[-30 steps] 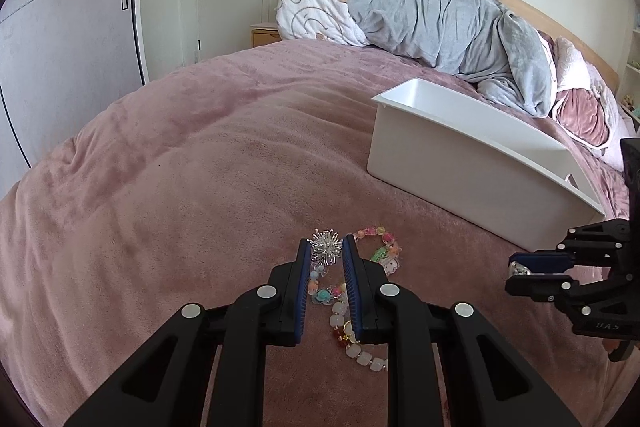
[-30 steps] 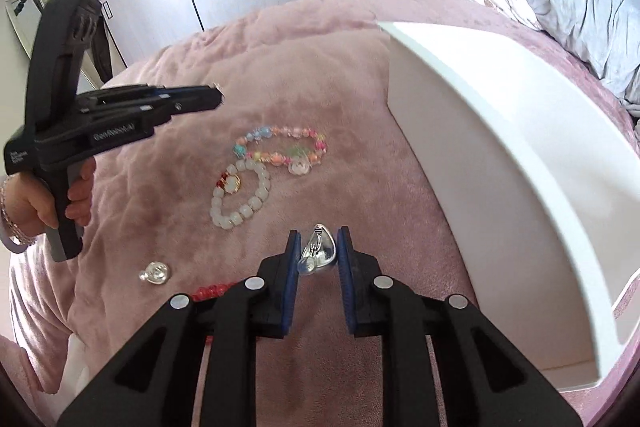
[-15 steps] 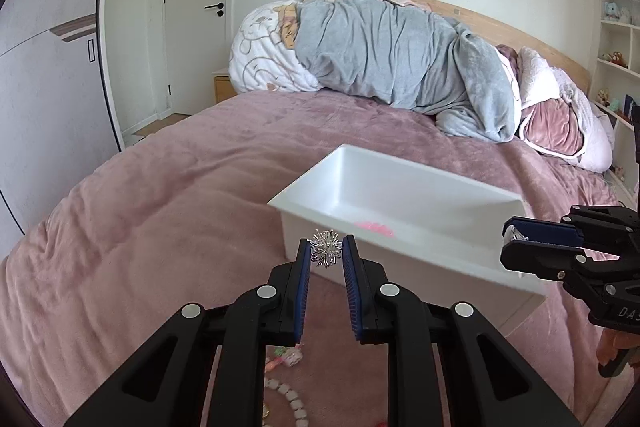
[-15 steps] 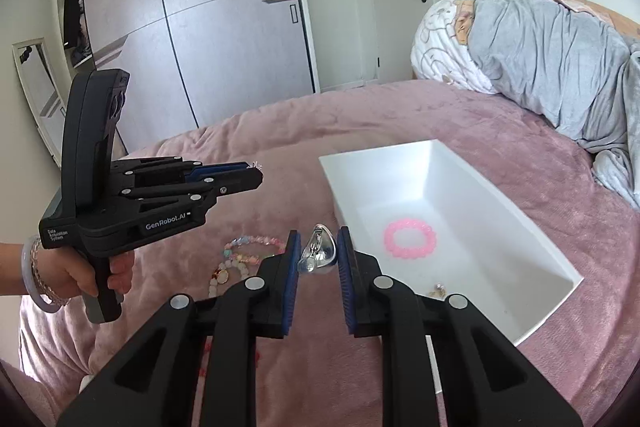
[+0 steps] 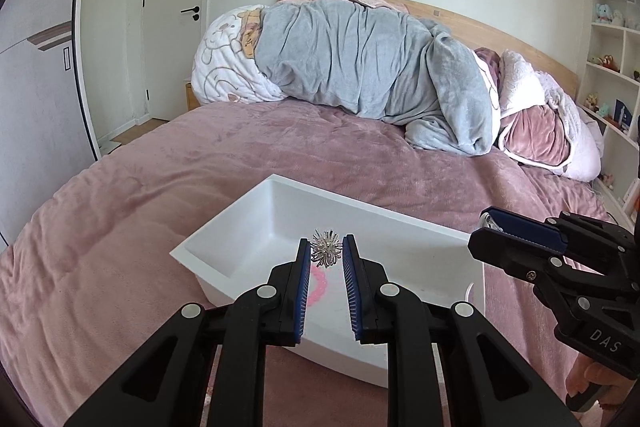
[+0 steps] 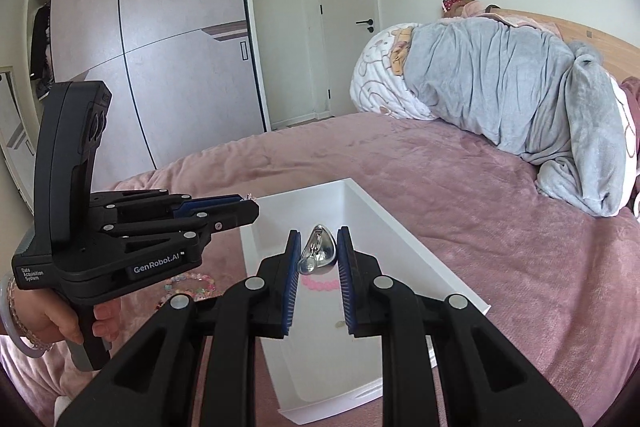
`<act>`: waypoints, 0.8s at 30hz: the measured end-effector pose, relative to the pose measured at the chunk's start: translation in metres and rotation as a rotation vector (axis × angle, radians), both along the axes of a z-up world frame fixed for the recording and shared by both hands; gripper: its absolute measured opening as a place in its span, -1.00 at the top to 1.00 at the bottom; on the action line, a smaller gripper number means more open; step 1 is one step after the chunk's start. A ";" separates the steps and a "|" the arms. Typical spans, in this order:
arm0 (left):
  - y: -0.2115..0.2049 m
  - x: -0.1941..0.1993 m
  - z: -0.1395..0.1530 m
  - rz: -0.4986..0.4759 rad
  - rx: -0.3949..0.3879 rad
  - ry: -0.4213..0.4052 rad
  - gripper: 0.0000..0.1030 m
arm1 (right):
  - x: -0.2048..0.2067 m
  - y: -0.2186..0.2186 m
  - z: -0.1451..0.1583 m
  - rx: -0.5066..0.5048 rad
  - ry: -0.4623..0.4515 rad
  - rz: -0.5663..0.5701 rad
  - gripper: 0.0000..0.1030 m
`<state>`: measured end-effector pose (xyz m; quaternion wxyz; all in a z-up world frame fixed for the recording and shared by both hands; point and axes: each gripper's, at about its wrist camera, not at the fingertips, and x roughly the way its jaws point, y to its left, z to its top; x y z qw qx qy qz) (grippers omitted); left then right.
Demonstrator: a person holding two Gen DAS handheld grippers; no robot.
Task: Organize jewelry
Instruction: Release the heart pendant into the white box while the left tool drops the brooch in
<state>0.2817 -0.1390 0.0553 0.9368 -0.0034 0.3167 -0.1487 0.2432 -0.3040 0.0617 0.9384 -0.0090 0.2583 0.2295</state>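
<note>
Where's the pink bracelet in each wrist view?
Left wrist: pink bracelet lies low in the middle, on the white bin floor, between the left gripper fingers.
Right wrist: pink bracelet shows low in the middle, just under the silver earring.
Shared landmark: the white bin.

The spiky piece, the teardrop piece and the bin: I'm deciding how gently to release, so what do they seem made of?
Spiky piece: looks like thin silver-toned metal wires, bright glints.
Teardrop piece: polished silver-coloured metal, mirror-like reflections; possibly plated.
Bin: smooth white moulded plastic, matte, rigid walls.
</note>
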 end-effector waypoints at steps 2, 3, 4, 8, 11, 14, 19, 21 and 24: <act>-0.009 0.007 -0.007 -0.005 0.007 0.016 0.58 | 0.005 -0.001 -0.005 -0.019 0.004 -0.010 0.63; -0.012 0.010 -0.011 -0.010 0.012 0.023 0.58 | 0.007 -0.002 -0.008 -0.023 0.011 -0.012 0.63; -0.016 0.013 -0.013 -0.014 0.016 0.029 0.58 | 0.010 -0.003 -0.011 -0.025 0.021 -0.013 0.63; -0.026 0.028 -0.026 -0.027 0.041 0.074 0.58 | 0.024 -0.004 -0.024 -0.028 0.056 -0.018 0.63; -0.028 0.037 -0.037 -0.032 0.058 0.104 0.58 | 0.033 -0.004 -0.033 -0.032 0.082 -0.018 0.62; -0.025 0.043 -0.047 -0.025 0.065 0.122 0.58 | 0.039 -0.003 -0.041 -0.039 0.098 -0.024 0.61; -0.018 0.047 -0.055 -0.002 0.081 0.113 0.04 | 0.047 -0.005 -0.048 -0.031 0.121 -0.038 0.45; -0.014 0.046 -0.053 0.005 0.066 0.106 0.00 | 0.048 -0.007 -0.048 -0.026 0.122 -0.060 -0.09; -0.007 0.045 -0.049 0.019 0.053 0.088 -0.03 | 0.047 -0.010 -0.044 -0.005 0.119 -0.071 -0.38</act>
